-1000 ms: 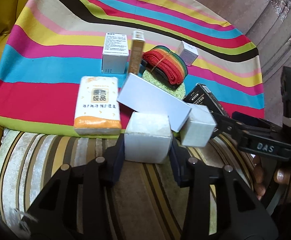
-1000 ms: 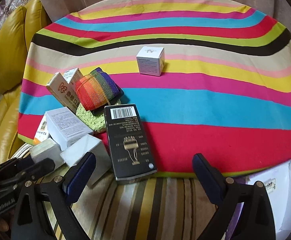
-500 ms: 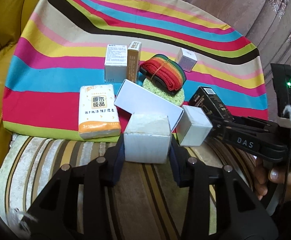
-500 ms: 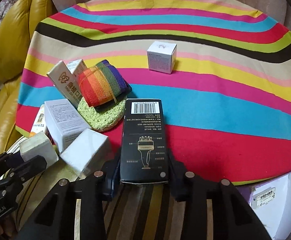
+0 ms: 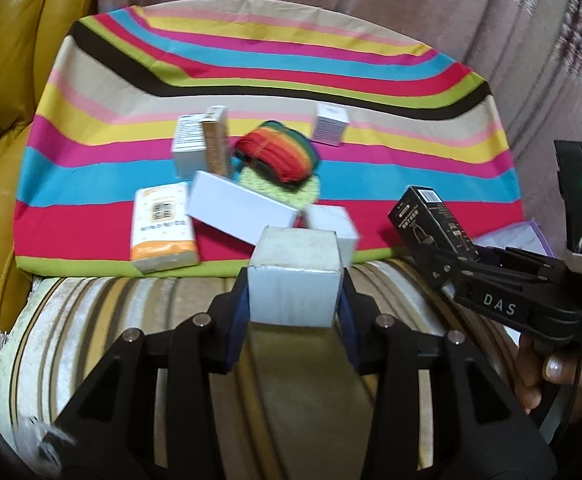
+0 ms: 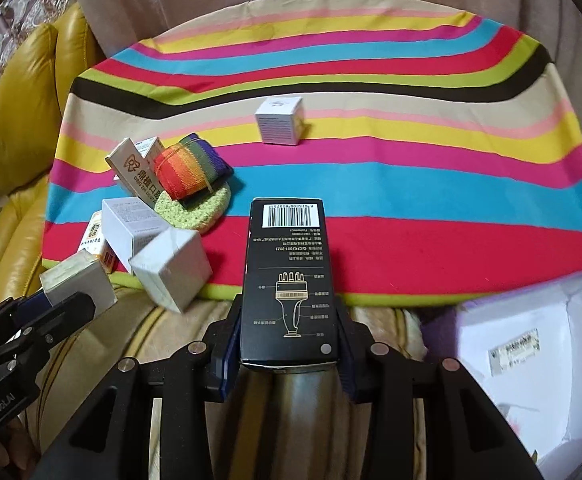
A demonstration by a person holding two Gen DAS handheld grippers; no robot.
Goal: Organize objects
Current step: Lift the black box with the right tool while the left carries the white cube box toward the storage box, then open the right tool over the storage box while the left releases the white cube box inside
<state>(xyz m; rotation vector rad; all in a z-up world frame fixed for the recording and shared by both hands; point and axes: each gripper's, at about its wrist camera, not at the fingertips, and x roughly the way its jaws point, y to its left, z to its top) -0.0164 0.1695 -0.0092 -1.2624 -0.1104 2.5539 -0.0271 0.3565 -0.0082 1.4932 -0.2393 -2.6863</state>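
The left gripper (image 5: pixel 293 302) clamps a white cube box (image 5: pixel 294 278) just in front of the striped cloth (image 5: pixel 251 76), with the right gripper (image 5: pixel 431 258) beside it gripping a black box (image 5: pixel 431 216).

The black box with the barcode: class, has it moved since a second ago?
Yes. The black box lay beside the green sponge on the striped cloth; now it is nearer the camera, clamped in the right gripper.

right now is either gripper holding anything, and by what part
Both hold something. The left gripper clamps the white cube box by its two side faces. The right gripper clamps the black barcode box by its long sides, near its closest end.
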